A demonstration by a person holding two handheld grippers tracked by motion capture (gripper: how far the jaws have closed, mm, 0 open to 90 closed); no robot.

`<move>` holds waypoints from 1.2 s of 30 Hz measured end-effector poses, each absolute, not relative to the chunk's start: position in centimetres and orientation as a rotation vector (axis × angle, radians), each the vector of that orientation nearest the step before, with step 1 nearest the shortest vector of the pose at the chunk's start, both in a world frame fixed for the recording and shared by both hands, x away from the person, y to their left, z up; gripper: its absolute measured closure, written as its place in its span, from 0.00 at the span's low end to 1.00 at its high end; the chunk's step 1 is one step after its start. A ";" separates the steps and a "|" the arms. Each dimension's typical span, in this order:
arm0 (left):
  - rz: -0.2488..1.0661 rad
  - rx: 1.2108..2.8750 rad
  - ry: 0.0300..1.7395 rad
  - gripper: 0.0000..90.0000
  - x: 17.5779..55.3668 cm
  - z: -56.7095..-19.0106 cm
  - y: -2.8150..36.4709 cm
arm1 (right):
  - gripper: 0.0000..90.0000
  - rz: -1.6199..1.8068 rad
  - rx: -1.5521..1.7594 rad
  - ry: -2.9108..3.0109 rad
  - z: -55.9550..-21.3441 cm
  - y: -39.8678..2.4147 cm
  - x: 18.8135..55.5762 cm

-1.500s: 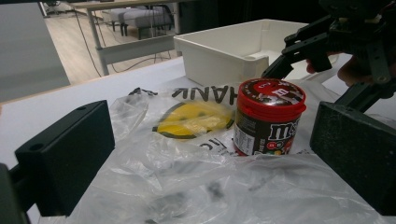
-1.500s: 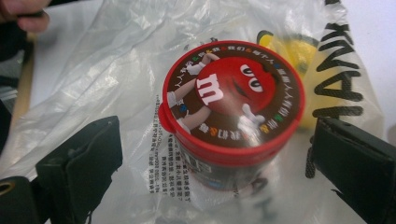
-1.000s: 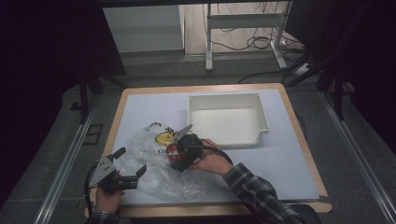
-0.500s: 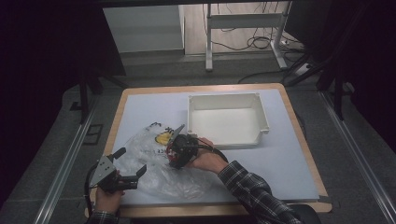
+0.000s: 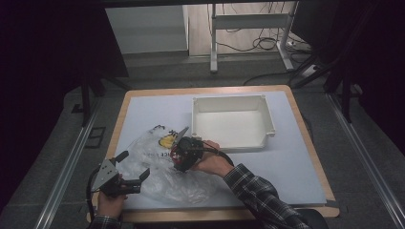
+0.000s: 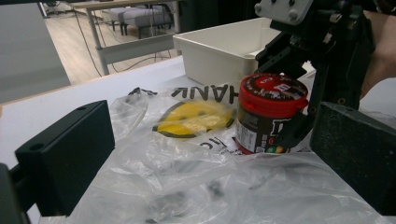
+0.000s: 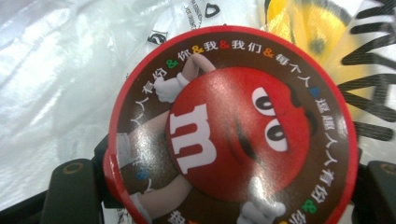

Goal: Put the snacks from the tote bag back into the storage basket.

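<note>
A brown candy jar (image 6: 268, 112) with a red lid (image 7: 233, 126) stands upright on a clear plastic bag (image 5: 162, 167) spread over the table's front left. My right gripper (image 5: 184, 155) comes down from above and is shut on the jar, one jaw at each side of it (image 7: 224, 186). The bag carries black lettering and a yellow print (image 6: 194, 119). At the bag's near left edge my left gripper (image 5: 133, 164) is open, its jaws wide apart over the crumpled plastic (image 6: 210, 186), with the jar beyond them.
A white rectangular bin (image 5: 234, 121) stands at the back right of the pale table top (image 5: 286, 167), just behind the jar, and rises behind the bag in the left gripper view (image 6: 224, 46). Dark floor and metal rails flank the table.
My right gripper and the jar have shifted slightly to the left over the bag. The left gripper has stayed where it was, still open.
</note>
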State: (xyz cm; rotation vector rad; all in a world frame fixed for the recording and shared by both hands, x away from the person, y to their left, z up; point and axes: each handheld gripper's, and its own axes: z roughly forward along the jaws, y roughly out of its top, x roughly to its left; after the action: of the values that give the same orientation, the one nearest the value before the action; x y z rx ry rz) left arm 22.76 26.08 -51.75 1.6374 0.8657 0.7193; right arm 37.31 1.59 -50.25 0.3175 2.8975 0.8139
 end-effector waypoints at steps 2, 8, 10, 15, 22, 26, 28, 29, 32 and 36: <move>0.720 1.638 0.866 0.00 22.8 -51.7 26.1 | 0.29 0.825 0.318 2.896 -49.8 1.5 37.3; 0.722 1.636 0.866 0.00 22.7 -51.7 26.1 | 0.29 0.851 0.299 2.903 -48.8 1.2 37.1; 0.722 1.636 0.866 0.00 22.7 -51.7 26.1 | 0.29 0.858 0.290 2.909 -48.5 1.1 37.0; 0.723 1.636 0.866 0.00 22.7 -51.7 26.1 | 0.29 0.859 0.276 2.912 -48.0 0.8 36.7; 0.724 1.636 0.865 0.00 22.7 -51.7 26.0 | 0.29 0.855 0.263 2.914 -47.2 0.1 36.2; 0.724 1.638 0.865 0.00 22.7 -51.7 26.0 | 0.29 0.841 0.251 2.918 -46.9 -0.2 36.0; 0.725 1.639 0.865 0.00 22.7 -51.7 26.0 | 0.29 0.843 0.253 2.919 -46.7 -0.5 35.8; 0.725 1.639 0.865 0.00 22.7 -51.7 26.0 | 0.29 0.843 0.254 2.917 -46.6 -0.6 35.8; 0.726 1.640 0.864 0.00 22.7 -51.7 26.0 | 0.29 0.844 0.258 2.913 -46.4 -0.9 35.8; 0.727 1.640 0.864 0.00 22.7 -51.7 26.0 | 0.29 0.857 0.273 2.906 -46.1 -1.8 35.8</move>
State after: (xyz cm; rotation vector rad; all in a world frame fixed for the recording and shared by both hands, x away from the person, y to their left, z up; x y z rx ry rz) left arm 22.74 25.98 -51.72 1.6401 0.8643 0.7271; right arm 35.77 -1.78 -46.05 0.2732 2.9060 0.8569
